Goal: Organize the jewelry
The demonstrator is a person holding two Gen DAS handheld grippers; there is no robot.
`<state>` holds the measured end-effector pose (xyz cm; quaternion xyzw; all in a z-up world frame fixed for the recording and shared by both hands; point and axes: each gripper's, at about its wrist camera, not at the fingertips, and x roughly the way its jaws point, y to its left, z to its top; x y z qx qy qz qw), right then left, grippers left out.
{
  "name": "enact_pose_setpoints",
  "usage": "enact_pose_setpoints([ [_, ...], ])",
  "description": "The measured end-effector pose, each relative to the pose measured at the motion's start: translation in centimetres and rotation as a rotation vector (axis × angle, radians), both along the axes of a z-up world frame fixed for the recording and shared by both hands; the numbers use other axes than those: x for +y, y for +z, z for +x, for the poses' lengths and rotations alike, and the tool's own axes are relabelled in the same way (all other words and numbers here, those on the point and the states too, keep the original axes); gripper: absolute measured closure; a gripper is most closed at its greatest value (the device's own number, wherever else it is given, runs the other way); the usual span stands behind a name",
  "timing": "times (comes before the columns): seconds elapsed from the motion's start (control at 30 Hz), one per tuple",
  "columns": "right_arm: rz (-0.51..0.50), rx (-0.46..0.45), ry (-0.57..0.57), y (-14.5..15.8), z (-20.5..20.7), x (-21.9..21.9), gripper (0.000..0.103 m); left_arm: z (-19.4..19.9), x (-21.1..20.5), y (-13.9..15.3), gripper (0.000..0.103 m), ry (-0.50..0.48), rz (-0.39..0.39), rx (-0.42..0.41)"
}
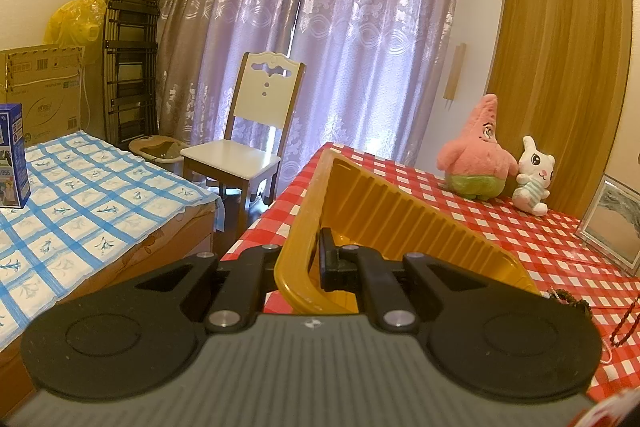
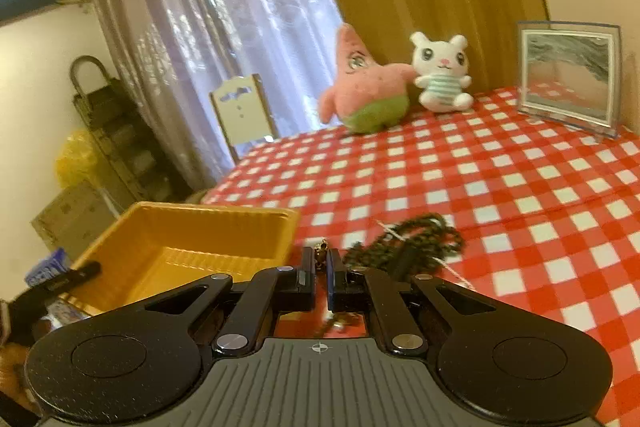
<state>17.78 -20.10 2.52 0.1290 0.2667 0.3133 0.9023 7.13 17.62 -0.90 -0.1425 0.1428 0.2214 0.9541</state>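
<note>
A yellow plastic tray sits tilted near the left edge of the red checked table. My left gripper is shut on the tray's near rim. In the right wrist view the tray is at the lower left. My right gripper is nearly shut around a small gold pendant on a thin chain. A dark beaded necklace lies on the cloth just right of it. A beaded bracelet and a red cord show at the right of the left wrist view.
A pink starfish plush, a white bunny plush and a glass picture frame stand at the table's back. A white chair and a bed with a blue checked cover are left of the table.
</note>
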Motion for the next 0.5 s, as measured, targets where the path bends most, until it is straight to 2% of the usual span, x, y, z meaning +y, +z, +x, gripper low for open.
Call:
enact_pose_setpoints([
  [0.2,0.021,-0.011,0.067,0.8,-0.2,1.9,0.098,-0.1,0.0,0.1,0.096,-0.003,0.001,-0.005],
  [0.5,0.043,-0.014,0.308,0.8,-0.7,10.5,0.098,-0.2,0.0,0.0,0.096,-0.004,0.001,-0.005],
])
